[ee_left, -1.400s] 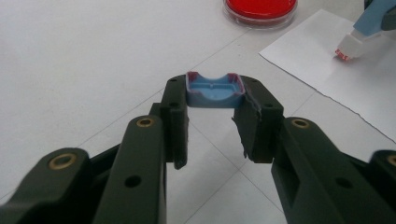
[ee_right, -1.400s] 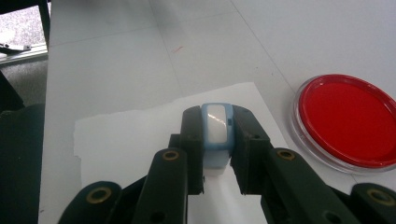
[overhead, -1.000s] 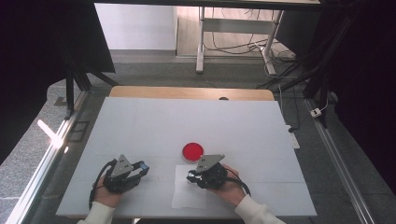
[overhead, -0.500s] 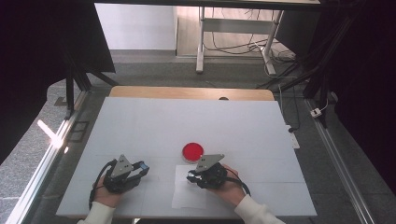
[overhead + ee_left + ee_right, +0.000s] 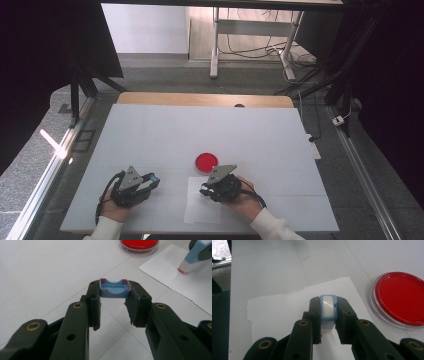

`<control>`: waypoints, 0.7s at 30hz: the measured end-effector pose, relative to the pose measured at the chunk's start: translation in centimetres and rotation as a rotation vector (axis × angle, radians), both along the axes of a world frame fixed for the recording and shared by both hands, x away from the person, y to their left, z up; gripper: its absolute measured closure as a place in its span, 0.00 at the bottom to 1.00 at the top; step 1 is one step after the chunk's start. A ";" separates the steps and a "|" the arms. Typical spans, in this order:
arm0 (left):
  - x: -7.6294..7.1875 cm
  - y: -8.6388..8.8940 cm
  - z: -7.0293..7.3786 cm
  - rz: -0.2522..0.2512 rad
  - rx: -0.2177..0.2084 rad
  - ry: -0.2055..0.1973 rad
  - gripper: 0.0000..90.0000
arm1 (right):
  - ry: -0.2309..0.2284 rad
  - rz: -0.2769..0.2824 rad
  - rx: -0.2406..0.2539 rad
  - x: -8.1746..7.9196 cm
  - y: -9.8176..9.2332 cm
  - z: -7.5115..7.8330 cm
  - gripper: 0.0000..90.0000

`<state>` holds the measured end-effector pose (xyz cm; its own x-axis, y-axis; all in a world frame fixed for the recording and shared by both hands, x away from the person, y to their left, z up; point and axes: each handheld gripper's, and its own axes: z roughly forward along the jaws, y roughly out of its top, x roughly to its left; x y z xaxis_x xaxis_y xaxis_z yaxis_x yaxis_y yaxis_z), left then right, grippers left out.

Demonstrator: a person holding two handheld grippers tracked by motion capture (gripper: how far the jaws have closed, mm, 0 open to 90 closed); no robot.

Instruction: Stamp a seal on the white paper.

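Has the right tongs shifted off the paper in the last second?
No. In the high view the right tongs sit over the same near part of the paper sheet, just below the red dish, as before.

We're looking down on a white worktop (image 5: 150, 130), faint seam lines crossing its surface, a strip of bare wood (image 5: 200, 99) along its far edge. Beyond it we see grey speckled floor (image 5: 165, 75) and the white legs of a frame (image 5: 215, 45), with dark cables (image 5: 250, 47) tangled behind them. Off to the right, a small white plug (image 5: 341, 120) lies on the floor beside a metal rail (image 5: 365, 170). On the left, sunlight glints off another rail (image 5: 50, 165), and black stands (image 5: 85, 85) rise there.
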<state>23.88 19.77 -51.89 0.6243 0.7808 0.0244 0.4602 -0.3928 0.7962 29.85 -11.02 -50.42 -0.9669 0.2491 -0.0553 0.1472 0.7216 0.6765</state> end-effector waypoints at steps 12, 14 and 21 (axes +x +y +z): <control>0.0 -0.1 0.0 -0.002 0.004 -0.002 0.72 | -0.012 0.005 -0.027 -0.2 0.3 0.1 0.84; 0.0 -0.1 0.0 -0.001 0.002 -0.002 0.72 | -0.025 0.010 -0.035 -0.3 0.3 0.1 0.84; 0.0 -0.1 0.0 0.001 0.002 -0.002 0.72 | -0.019 0.004 -0.046 -0.2 0.4 0.2 0.84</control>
